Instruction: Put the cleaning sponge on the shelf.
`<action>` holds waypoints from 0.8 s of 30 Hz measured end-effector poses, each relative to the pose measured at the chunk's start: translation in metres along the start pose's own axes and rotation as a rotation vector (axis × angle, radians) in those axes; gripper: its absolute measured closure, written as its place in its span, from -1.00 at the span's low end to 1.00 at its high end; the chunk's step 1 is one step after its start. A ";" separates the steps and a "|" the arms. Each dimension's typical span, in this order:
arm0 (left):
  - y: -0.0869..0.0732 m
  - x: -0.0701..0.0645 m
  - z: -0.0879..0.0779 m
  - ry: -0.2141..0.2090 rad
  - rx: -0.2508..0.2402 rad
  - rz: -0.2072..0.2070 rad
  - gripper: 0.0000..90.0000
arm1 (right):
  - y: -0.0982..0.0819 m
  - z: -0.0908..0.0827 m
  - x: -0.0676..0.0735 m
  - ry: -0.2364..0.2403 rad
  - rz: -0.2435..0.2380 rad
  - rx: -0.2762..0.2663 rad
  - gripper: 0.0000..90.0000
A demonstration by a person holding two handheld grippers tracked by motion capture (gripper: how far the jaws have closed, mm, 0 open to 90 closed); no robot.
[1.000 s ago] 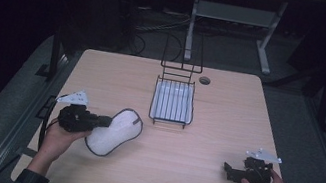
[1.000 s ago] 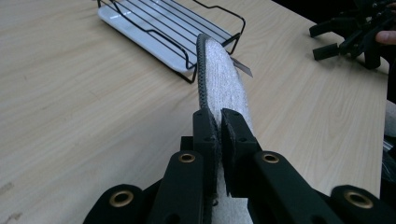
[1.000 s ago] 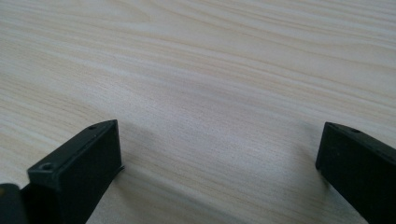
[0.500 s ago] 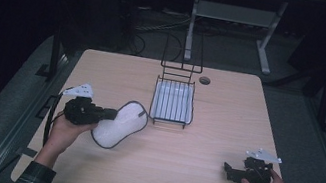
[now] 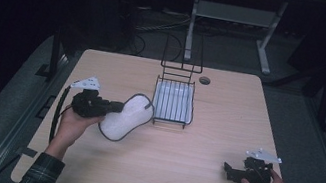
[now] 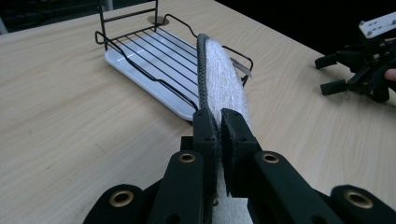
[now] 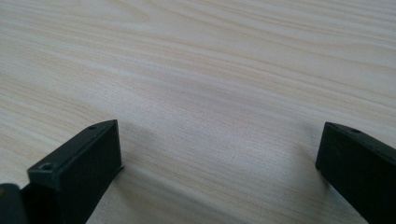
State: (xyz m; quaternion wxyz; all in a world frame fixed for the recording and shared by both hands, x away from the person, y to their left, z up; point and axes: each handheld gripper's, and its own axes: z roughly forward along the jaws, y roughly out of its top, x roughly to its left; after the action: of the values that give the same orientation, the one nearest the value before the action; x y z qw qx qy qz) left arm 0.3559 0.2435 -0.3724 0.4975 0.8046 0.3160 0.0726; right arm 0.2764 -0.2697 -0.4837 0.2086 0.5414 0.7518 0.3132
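On the pale wood table point(image 5: 206, 180), left side, my left gripper point(image 5: 115, 107) is clamped on the end of a fuzzy white pad point(image 5: 127, 115) w/ dark stitched trim, peanut-shaped, held on edge. Its far end sits just beside the black wire rack point(image 5: 173, 104) over a glossy white tray point(image 6: 140, 63). My right gripper point(image 5: 230, 172) rests near the right edge, jaws wide, nothing between them.

A pale wooden table point(image 5: 224, 133) stood lit in a dark room, grey floor point(image 5: 10, 110) around it; behind, cables point(image 5: 157, 24) trailed beside what appeared to be a white-framed stand point(image 5: 266, 43).
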 end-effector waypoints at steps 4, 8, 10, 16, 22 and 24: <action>0.006 0.001 0.007 -0.003 -0.002 0.007 0.89 | 0.000 0.000 0.000 0.000 0.000 0.000 -1.00; 0.012 0.003 0.014 -0.002 -0.005 0.007 0.89 | 0.000 0.000 0.000 0.000 0.000 0.000 -1.00; 0.014 0.004 0.017 -0.001 -0.011 0.009 0.89 | 0.000 0.000 0.000 0.002 0.000 0.000 -1.00; 0.021 0.008 0.028 -0.001 -0.021 0.010 0.89 | 0.000 0.000 0.000 -0.001 -0.002 0.000 -1.00; 0.028 0.011 0.042 -0.002 -0.021 0.009 0.89 | 0.000 0.000 0.000 -0.001 -0.001 0.000 -1.00; 0.030 0.012 0.046 -0.008 -0.023 0.007 0.89 | 0.000 0.000 0.000 -0.001 0.000 -0.001 -1.00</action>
State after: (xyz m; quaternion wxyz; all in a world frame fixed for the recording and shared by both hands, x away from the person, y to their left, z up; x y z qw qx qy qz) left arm 0.3980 0.2064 -0.3720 0.5078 0.8001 0.3105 0.0748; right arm 0.2764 -0.2697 -0.4836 0.2091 0.5414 0.7517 0.3132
